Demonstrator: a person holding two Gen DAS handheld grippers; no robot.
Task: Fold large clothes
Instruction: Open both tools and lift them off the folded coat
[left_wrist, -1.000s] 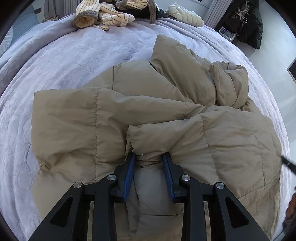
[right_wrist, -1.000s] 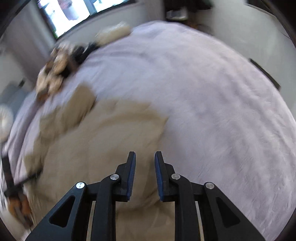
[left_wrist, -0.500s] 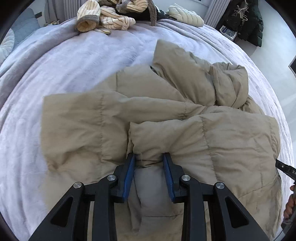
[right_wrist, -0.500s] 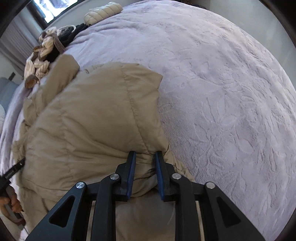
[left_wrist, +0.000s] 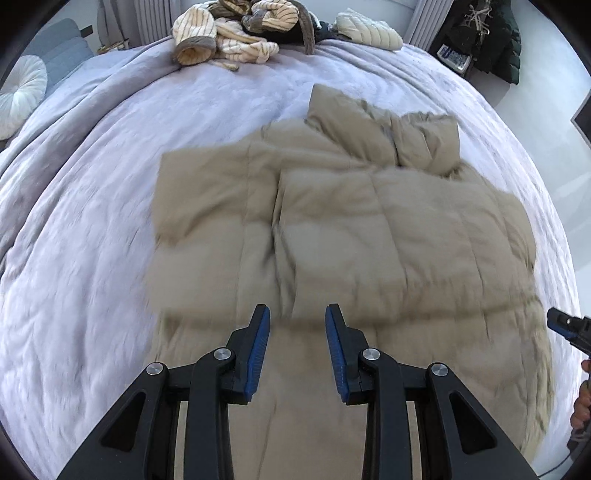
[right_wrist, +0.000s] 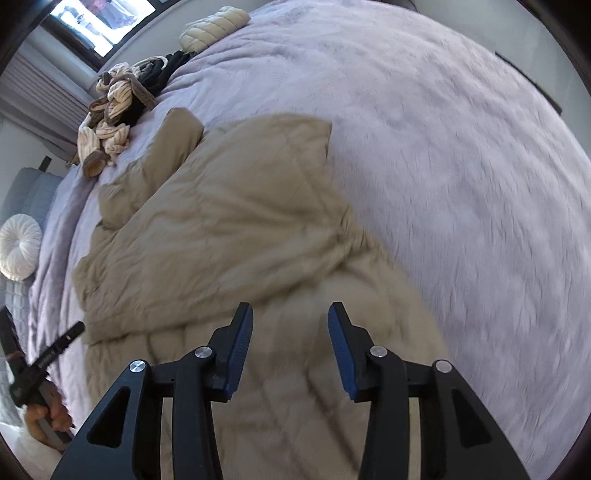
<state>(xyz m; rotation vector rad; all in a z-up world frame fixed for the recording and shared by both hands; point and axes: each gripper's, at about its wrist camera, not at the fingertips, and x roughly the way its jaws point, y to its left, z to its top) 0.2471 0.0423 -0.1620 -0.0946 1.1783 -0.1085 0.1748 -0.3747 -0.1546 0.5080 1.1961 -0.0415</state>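
With the tan puffer jacket (left_wrist: 369, 229) lying folded on the lavender bed (left_wrist: 92, 258), lift the empty, parted left claw (left_wrist: 297, 325) and the empty, still-widening right claw (right_wrist: 290, 325) straight up so no pad snags the fold.

Bed: a wide bed (left_wrist: 92, 206) under a pale lilac plush cover with an embossed pattern spreads ahead of and below both grippers.
Far end of bed: a heap of cream striped knitwear (left_wrist: 229, 40) and a folded cream quilted item (left_wrist: 369, 31).
Left side: a round white pleated cushion (left_wrist: 20, 96) against a grey-blue padded seat (left_wrist: 62, 55).
Window: bright, at far upper left in the right wrist view (right_wrist: 99, 22).
Right far corner: dark coats hanging (left_wrist: 506, 44).
Floor: pale grey (left_wrist: 546, 122).
Light: daylight.
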